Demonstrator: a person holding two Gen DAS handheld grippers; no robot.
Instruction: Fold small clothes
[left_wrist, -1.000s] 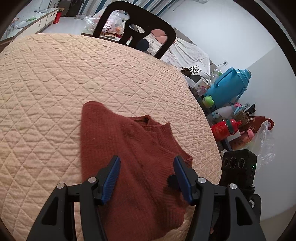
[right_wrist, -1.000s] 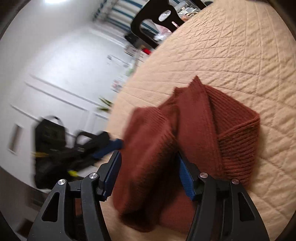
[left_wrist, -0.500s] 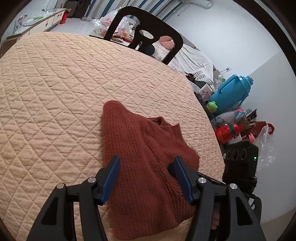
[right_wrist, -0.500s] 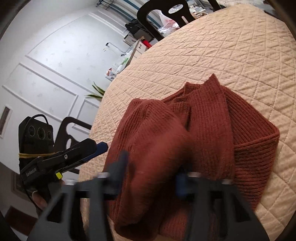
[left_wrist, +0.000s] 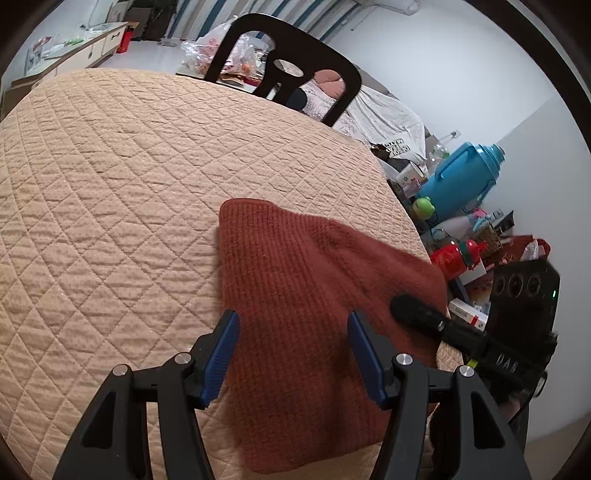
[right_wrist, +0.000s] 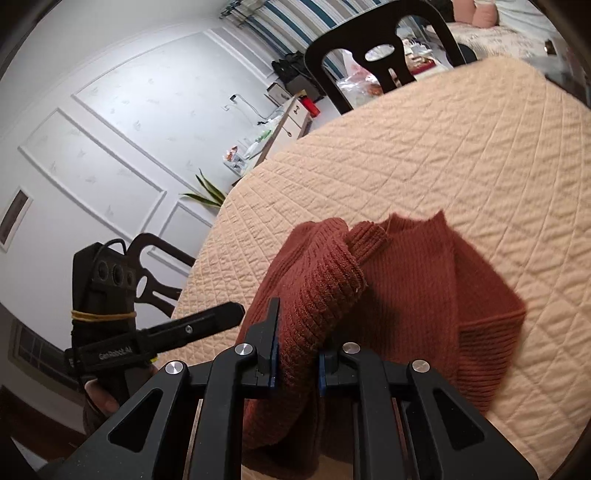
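Table (left_wrist: 110, 177) first: it is big and round, with a soft tan quilted cover, and a black chair (left_wrist: 280, 66) stands at its far side. Near the edge close to the person lies the little red-brown knit sweater (left_wrist: 314, 295), partly bunched up, with its collar showing on top in the right wrist view.

Next come the two tongs. The right gripper (right_wrist: 295, 354) has just been closing, and now it pinches a thick fold of the sweater (right_wrist: 424, 288), the ribbed edge, and lifts it a bit off the table. The left gripper (left_wrist: 291, 354) is spread wide above the sweater and holds nothing.

To do this step well, I think the right one should keep a firm pinch and carry the fold slowly over the flat part. The left one could press the rest down so it does not slide. Laying the edge down straight would keep the sweater neat.
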